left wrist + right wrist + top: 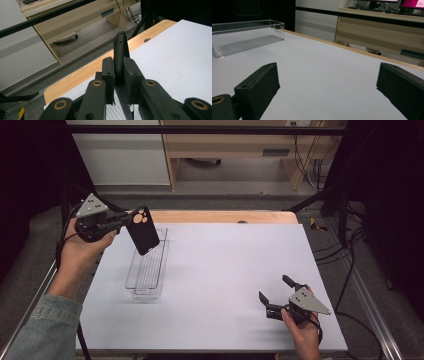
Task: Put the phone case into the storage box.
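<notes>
Left tongs (131,219) grip a black phone case (143,231), apparently above the clear tray (146,270). Right tongs (274,294) gape wide, empty, at tabletop (225,265) level.

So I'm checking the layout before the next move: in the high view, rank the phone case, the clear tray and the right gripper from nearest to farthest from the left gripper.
1. Phone case: clamped in the left gripper, held above the tray's far end.
2. Clear tray: on the white mat, just below and right of that gripper.
3. Right gripper: across the mat, near its front right corner, jaws open.
</notes>
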Demonstrator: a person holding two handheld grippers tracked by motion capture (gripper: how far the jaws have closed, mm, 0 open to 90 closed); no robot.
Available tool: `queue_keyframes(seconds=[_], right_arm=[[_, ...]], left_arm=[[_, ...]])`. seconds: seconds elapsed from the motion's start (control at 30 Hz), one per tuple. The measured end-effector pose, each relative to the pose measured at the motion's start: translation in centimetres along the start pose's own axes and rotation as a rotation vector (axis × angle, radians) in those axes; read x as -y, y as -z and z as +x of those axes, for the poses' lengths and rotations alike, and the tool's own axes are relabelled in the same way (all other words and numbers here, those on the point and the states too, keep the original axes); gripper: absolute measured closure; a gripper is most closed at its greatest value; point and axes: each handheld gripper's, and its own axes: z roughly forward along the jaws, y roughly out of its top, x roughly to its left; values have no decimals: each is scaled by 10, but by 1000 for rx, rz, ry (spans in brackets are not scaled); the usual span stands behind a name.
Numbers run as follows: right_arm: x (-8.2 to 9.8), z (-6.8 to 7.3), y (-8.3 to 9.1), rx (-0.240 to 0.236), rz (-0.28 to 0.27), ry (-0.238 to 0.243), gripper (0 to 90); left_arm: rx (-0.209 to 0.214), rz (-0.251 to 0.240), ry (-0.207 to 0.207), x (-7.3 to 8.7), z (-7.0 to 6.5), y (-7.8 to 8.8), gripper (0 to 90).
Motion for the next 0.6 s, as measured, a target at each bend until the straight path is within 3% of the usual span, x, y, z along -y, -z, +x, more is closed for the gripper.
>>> queue_keyframes(seconds=[0.47, 0.6], right_arm=[[0, 2, 0, -4, -4, 7, 48], [0, 2, 0, -5, -5, 9, 48]], left_arm=[[-1, 4, 7, -2, 7, -18, 800], [-19, 20, -6, -2, 12, -26, 800]])
